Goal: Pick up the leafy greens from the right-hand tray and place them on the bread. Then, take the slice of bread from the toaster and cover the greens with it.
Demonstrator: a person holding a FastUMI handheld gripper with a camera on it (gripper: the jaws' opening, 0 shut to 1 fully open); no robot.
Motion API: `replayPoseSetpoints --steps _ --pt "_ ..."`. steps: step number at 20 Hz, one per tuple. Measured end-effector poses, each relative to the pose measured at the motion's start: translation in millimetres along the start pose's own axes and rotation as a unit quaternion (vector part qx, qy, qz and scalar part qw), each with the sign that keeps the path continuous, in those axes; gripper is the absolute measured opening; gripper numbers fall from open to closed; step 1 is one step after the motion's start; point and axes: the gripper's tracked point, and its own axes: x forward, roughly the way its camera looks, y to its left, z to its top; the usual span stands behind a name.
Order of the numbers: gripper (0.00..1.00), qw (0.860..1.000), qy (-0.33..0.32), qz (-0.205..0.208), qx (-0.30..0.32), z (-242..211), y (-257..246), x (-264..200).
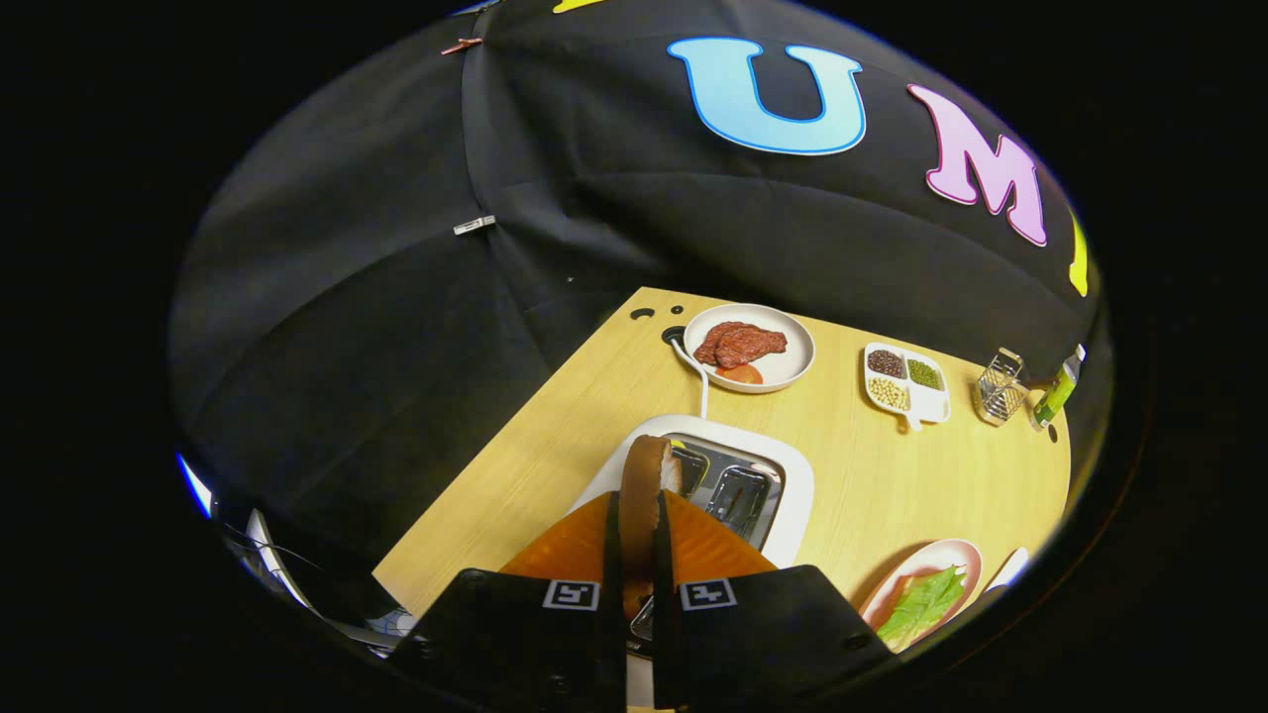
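Observation:
My gripper (639,515) is shut on a slice of bread (644,475), held edge-on between the two fingers, brown crust upward. The slice hangs just above the white toaster (792,490), whose two metal slots (738,495) show beside and beyond the fingers. To the right of the fingers a pink plate (926,564) holds leafy greens (926,599) lying on something pale that is mostly hidden under them.
Beyond the toaster a white plate (804,356) carries a piece of cooked meat (738,344) and a tomato slice. A divided dish of beans (904,384), a small wire rack (999,386) and a green bottle (1058,391) stand at the far right. A white cord (696,376) runs from the toaster.

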Motion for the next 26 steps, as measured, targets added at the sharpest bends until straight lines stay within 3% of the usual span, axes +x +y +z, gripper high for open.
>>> replayPoseSetpoints --steps 8,14,19,26 --pt "0.13 0.997 -0.058 0.038 0.030 54.1 -11.2 -48.7" --pt "0.13 0.990 -0.104 0.019 0.091 96.3 -84.7 -93.2" --pt "0.13 0.985 -0.116 -0.031 0.121 78.6 -170.5 -121.1" --pt "0.13 0.979 -0.063 -0.070 0.181 -17.2 -253.1 -128.5"
